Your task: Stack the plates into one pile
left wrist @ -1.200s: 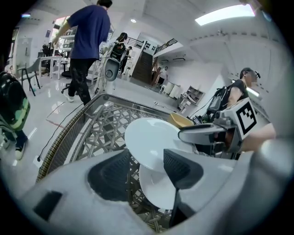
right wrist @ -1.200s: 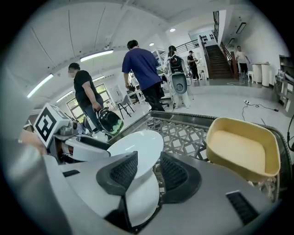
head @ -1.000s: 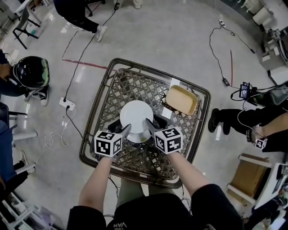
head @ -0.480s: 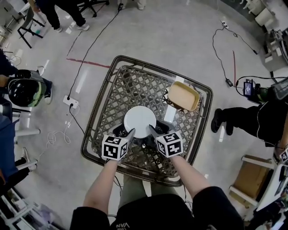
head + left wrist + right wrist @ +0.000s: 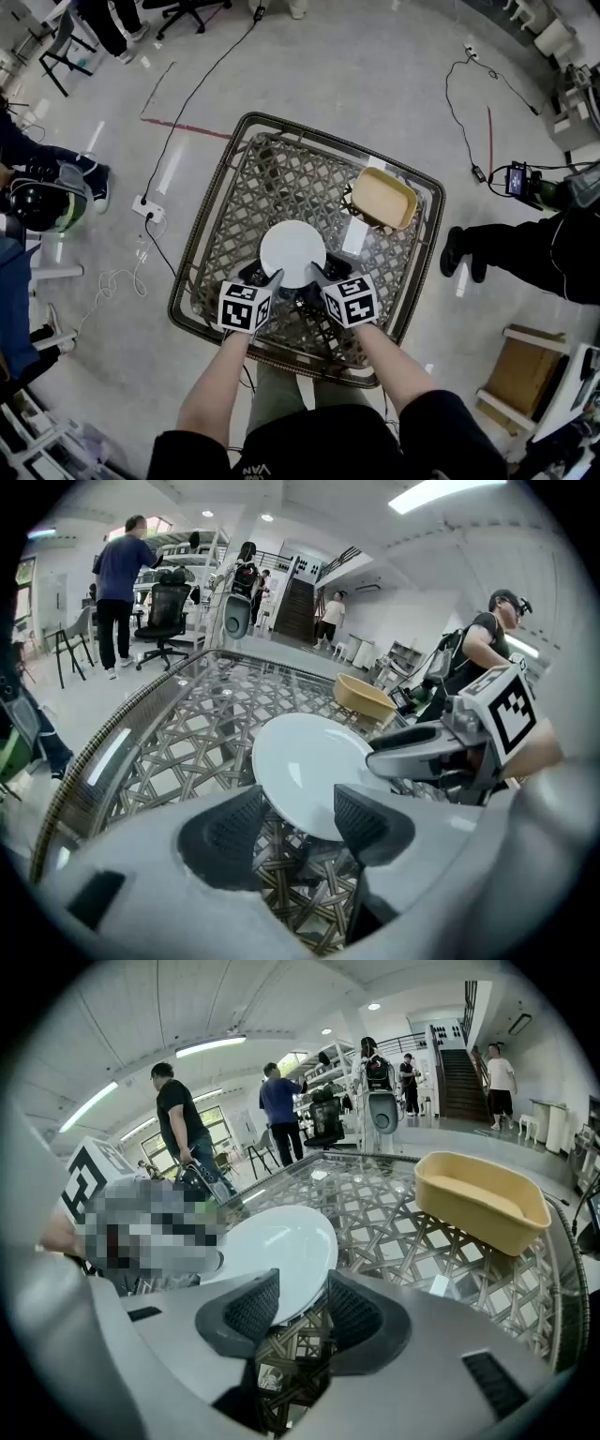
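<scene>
A round white plate lies flat low over the glass-topped wicker table, near its front middle. My left gripper comes at the plate's near-left rim and my right gripper at its near-right rim. In the left gripper view the plate has its rim nested between my left gripper's wide-set pads. In the right gripper view the plate sits the same way between my right gripper's pads. Whether the plate rests on the glass I cannot tell. A tan rectangular dish stands at the back right.
The table has a raised woven rim all round. On the floor lie cables and a power strip. People stand or sit around the table, one with a helmet at the left and one with black shoes at the right.
Both grippers and the white plate between them have sunk toward the table top and drawn slightly toward the front edge. The tan dish has stayed put.
</scene>
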Motion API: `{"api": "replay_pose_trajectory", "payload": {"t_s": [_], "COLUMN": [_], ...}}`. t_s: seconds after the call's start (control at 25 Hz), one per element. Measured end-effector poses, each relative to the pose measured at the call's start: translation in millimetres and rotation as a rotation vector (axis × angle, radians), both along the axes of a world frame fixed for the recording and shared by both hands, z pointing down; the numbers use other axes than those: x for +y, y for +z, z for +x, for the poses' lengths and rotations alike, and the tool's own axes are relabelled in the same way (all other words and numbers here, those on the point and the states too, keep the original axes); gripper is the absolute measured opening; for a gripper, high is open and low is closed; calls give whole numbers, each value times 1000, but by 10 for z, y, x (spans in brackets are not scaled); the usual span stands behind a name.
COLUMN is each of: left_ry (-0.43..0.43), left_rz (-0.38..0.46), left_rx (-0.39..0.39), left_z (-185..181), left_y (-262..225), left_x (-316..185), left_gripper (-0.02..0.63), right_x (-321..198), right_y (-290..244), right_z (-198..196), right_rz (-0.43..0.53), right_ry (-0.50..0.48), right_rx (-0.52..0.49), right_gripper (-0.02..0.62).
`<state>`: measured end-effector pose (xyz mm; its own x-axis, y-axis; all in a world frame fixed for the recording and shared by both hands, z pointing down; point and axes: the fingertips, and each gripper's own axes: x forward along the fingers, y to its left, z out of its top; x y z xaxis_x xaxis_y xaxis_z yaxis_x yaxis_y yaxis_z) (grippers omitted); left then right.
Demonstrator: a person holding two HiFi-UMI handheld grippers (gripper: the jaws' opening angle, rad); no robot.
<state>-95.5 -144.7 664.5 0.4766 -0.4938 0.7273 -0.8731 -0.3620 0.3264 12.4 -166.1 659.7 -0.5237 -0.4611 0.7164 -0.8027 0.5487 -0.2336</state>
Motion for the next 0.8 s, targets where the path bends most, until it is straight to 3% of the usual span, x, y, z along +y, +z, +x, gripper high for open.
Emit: {"api": "replay_pose_trajectory", "payload": {"t_s": [0.36, 0.8], "left_ry": [-20, -67], "left_rz": [-29, 23], "left_rx": [-12, -9], "left_z": [6, -68], "left_y": [77, -63], "left_x": [-28, -39], "left_gripper": [249, 272], "right_x": [-68, -89], "right_y": [-2, -134], "right_z": [-31, 45], "right_rz": [19, 45], "right_ry": [-5, 15], "right_rx": [9, -11], "right_gripper": [178, 186]}}
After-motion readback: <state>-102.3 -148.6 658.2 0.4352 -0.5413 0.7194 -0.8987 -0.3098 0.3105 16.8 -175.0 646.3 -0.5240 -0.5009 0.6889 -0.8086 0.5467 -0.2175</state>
